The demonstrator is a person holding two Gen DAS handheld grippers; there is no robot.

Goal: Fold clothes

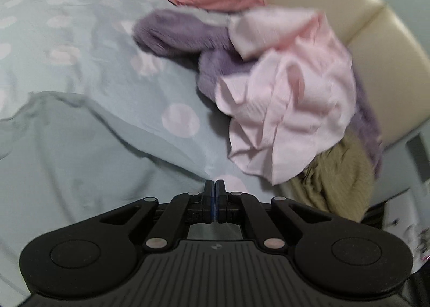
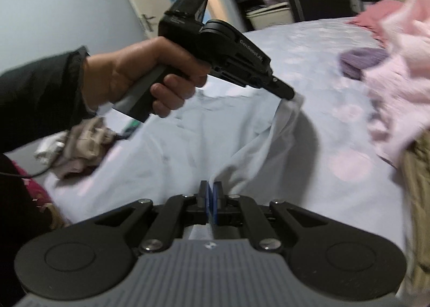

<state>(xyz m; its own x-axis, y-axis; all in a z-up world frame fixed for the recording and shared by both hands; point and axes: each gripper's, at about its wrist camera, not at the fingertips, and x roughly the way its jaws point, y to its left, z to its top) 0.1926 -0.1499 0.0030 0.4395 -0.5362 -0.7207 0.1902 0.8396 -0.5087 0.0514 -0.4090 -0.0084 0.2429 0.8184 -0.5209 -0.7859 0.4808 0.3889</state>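
Both grippers are pinching the pale shirt (image 2: 204, 145) fully closed: the left gripper (image 2: 291, 95) at one corner, the right gripper (image 2: 211, 191) at another, lifting it off the bed (image 2: 336, 172) to spread it for folding.

The left tool (image 2: 289, 95) points downward with jaws closed together, held by a left hand (image 2: 139, 75) wrapped round its grip. The right tool (image 2: 211, 194) is likewise pinched closed, angled downward.
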